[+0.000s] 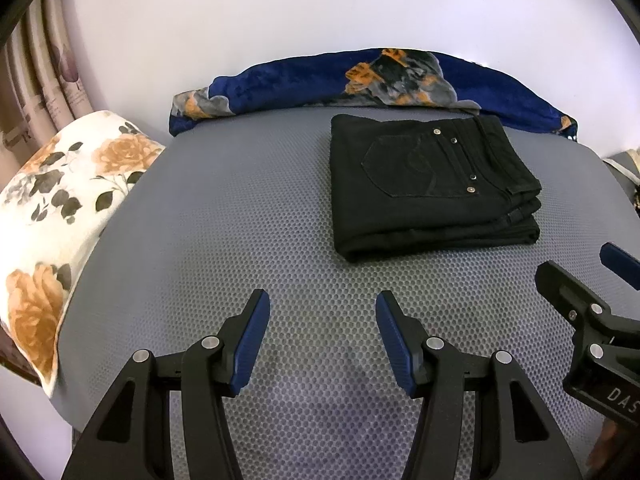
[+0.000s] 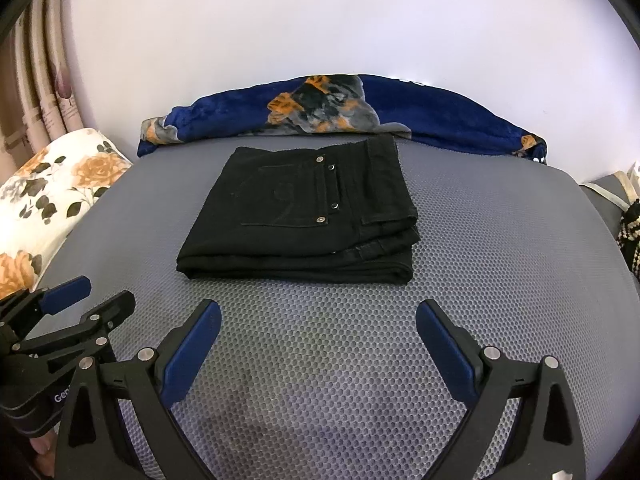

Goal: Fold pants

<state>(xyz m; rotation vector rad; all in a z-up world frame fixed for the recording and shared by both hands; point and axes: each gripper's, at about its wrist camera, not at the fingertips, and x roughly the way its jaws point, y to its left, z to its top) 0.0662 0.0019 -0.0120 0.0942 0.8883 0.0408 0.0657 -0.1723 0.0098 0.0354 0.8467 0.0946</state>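
Left hand-held gripper (image 1: 322, 300): jaws apart, empty, tilted down short of the pants (image 1: 428, 184).
Right hand-held gripper (image 2: 318, 312): wide, empty, same tilt.
Behind the pants: blue blanket (image 2: 420, 112).
Left of the pants: floral pillow (image 1: 60, 200).

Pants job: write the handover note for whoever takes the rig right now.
Left tool: open, empty, above the grey mat, short of the pants.
Right tool: open, empty, likewise short of them.
Black pants: folded into a compact stack, pocket side up, on the mat in front of the blue blanket.
Done: folding looks finished.
Left: probably nothing; maybe square up the stack's edges.
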